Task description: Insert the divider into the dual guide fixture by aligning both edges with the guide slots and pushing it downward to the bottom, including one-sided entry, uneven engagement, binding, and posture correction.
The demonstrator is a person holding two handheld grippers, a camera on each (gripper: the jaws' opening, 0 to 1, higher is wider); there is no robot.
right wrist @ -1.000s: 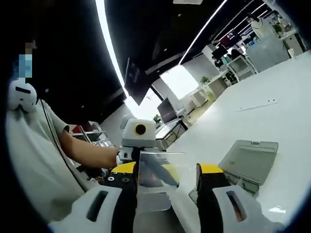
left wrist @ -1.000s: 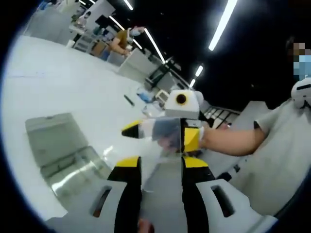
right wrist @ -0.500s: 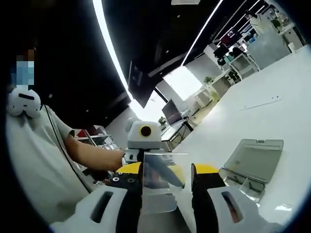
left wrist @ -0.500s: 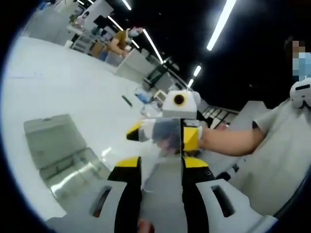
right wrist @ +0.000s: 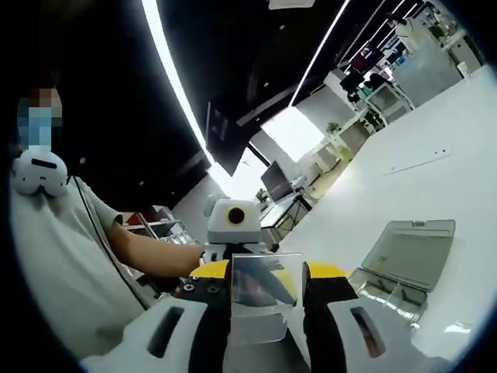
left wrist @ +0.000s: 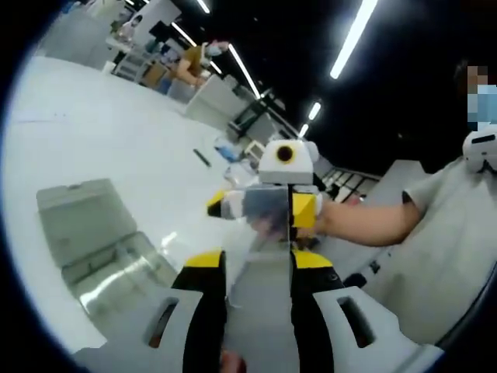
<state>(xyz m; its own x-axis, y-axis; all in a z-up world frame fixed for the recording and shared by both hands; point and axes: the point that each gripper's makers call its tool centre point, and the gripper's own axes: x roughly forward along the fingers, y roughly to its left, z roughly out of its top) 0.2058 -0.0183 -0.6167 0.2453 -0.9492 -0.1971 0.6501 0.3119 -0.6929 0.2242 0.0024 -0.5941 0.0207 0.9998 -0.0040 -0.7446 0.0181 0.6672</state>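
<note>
Both grippers hold one clear divider (right wrist: 260, 291) in the air between them, above the white table (left wrist: 93, 132). In the right gripper view, the jaws of the right gripper (right wrist: 267, 277) have drawn inward over the last second and now press on the two side edges of the sheet; the left gripper (right wrist: 233, 256) faces them from behind the sheet. In the left gripper view, the left gripper (left wrist: 258, 260) has its jaws close together on the near edge of the divider (left wrist: 268, 214), and the right gripper (left wrist: 260, 208) sits clamped on the far edge, slightly higher in the view than a second ago. The clear fixture (left wrist: 105, 252), an open hinged case with its lid laid back, rests on the table well to the side of the divider; it also appears in the right gripper view (right wrist: 404, 260). The change is small: a firmer two-sided grip and a slight lift. Judged from this, the divider is not yet over the guide slots, so insertion has not started.
</note>
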